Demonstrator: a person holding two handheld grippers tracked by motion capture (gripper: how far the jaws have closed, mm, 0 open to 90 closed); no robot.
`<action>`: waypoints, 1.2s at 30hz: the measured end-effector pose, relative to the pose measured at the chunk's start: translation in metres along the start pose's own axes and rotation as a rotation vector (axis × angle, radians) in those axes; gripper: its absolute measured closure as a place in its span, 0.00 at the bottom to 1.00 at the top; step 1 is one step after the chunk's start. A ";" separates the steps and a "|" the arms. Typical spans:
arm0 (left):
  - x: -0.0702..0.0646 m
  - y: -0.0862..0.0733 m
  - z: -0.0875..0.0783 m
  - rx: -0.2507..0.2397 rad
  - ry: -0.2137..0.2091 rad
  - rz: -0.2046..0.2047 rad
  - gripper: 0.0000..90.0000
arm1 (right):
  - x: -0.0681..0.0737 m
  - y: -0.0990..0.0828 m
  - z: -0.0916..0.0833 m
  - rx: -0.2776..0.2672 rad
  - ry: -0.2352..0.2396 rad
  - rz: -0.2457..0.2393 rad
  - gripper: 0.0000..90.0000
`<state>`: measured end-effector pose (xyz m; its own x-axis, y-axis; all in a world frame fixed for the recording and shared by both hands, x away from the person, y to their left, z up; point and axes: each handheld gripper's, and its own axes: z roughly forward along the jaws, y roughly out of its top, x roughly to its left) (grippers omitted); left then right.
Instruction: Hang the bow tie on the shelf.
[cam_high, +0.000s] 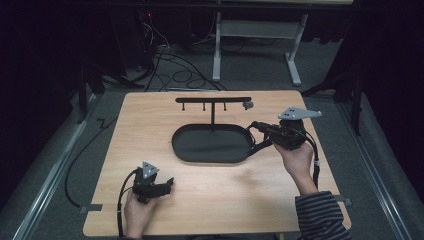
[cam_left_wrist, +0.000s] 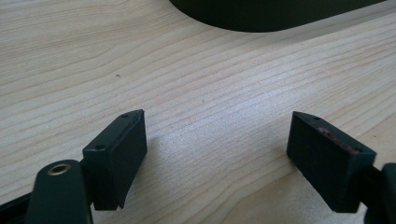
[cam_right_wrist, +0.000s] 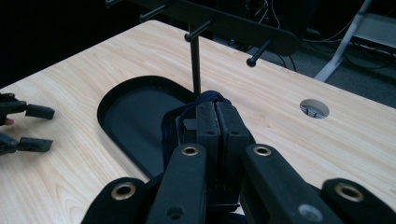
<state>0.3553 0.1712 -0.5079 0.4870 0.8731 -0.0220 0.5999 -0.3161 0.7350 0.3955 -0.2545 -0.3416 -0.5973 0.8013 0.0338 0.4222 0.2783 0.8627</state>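
Tongs on the right (cam_right_wrist: 215, 122) are clamped on a dark blue cord or strap (cam_right_wrist: 173, 122), held at the right end of the black oval tray (cam_high: 186, 150), just near the stand's T-bar hooks (cam_high: 204, 107). Left tongs (cam_left_wrist: 217, 154) are spread wide with nothing between them, parked low over the near-left surface (cam_high: 225, 195). Looks like the loop is meant to be hung on a peg, so it's best lifted above the bar, lined up with one hook, then lowered before anything is let go. The thin post shouldn't be bumped, tbh.
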 end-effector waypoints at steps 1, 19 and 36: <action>0.000 0.000 0.000 0.000 0.000 0.000 0.23 | -0.001 0.001 0.001 0.001 0.000 0.004 1.00; 0.000 0.000 0.000 0.000 0.000 0.000 0.23 | -0.011 0.012 0.016 0.002 -0.003 0.037 1.00; 0.000 0.000 0.000 0.000 0.000 0.000 0.23 | -0.017 0.024 0.027 -0.009 -0.015 0.049 1.00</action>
<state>0.3553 0.1713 -0.5079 0.4869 0.8732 -0.0221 0.5999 -0.3159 0.7351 0.4337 -0.2470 -0.3353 -0.5657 0.8217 0.0691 0.4449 0.2335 0.8646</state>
